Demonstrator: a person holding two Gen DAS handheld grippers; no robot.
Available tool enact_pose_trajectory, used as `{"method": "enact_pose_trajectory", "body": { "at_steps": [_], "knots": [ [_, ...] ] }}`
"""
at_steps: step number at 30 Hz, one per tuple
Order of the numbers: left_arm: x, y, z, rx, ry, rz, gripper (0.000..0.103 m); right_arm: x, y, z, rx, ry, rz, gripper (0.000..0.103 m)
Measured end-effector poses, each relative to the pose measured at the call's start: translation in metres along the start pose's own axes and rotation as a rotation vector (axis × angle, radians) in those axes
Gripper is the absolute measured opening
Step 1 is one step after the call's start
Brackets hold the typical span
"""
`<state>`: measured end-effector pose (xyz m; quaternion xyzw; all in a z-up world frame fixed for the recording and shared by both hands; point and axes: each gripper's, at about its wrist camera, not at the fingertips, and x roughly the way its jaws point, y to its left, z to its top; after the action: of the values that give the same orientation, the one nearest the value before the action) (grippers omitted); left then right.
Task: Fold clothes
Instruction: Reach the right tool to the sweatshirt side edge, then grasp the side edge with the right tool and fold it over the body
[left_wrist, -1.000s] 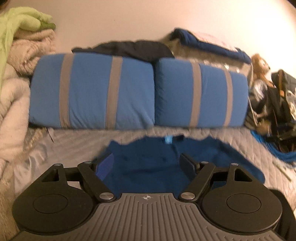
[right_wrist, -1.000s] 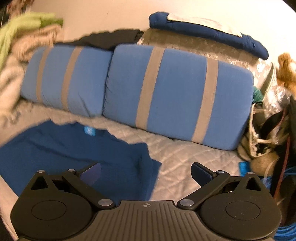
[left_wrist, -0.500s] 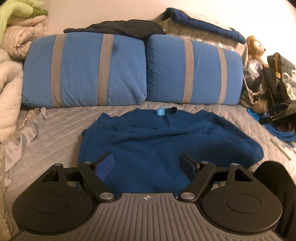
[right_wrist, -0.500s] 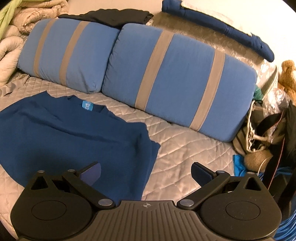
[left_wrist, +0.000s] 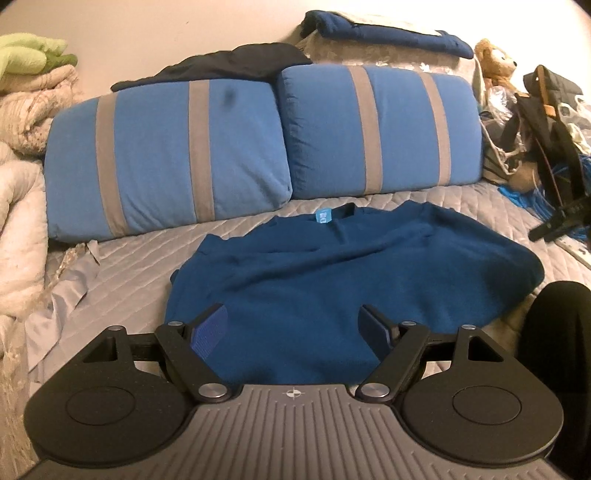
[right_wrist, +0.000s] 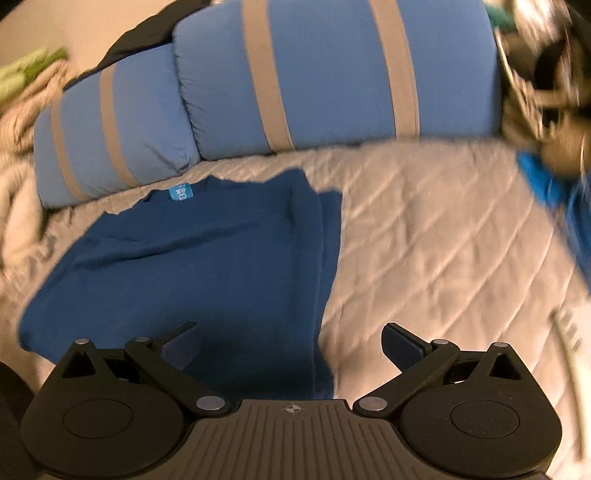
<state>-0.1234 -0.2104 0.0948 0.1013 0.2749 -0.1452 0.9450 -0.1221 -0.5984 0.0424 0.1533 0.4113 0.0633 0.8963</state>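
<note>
A dark blue sweater (left_wrist: 332, 266) lies spread on the grey quilted bed, collar and light blue tag (left_wrist: 322, 216) toward the pillows. My left gripper (left_wrist: 295, 325) is open and empty, hovering over the sweater's near hem. In the right wrist view the sweater (right_wrist: 207, 266) lies at left, its right side folded in to a straight edge. My right gripper (right_wrist: 291, 343) is open and empty above the sweater's near right corner, one finger over the cloth and one over the bare quilt (right_wrist: 443, 240).
Two blue pillows with grey stripes (left_wrist: 170, 155) (left_wrist: 384, 129) line the back of the bed. Cream blankets (left_wrist: 18, 206) pile at left. Bags, a teddy bear (left_wrist: 495, 62) and blue cords (left_wrist: 535, 199) crowd the right edge. Dark clothes (left_wrist: 236, 62) lie on the pillows.
Both grippers have pulled back and tilted down toward the sweater. The right gripper has swung left and lower over the sweater's right corner. Both stay open.
</note>
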Motion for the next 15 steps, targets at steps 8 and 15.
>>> {"method": "enact_pose_trajectory", "body": {
  "at_steps": [8, 15],
  "knots": [
    [0.005, 0.011, -0.001, -0.08, 0.036, 0.016, 0.078, 0.013, -0.045, -0.028, 0.276, 0.06, 0.18, 0.099],
    [0.001, 0.013, -0.003, -0.097, 0.025, 0.033, 0.078, 0.032, -0.066, -0.055, 0.518, 0.112, 0.336, 0.087]
  ]
}}
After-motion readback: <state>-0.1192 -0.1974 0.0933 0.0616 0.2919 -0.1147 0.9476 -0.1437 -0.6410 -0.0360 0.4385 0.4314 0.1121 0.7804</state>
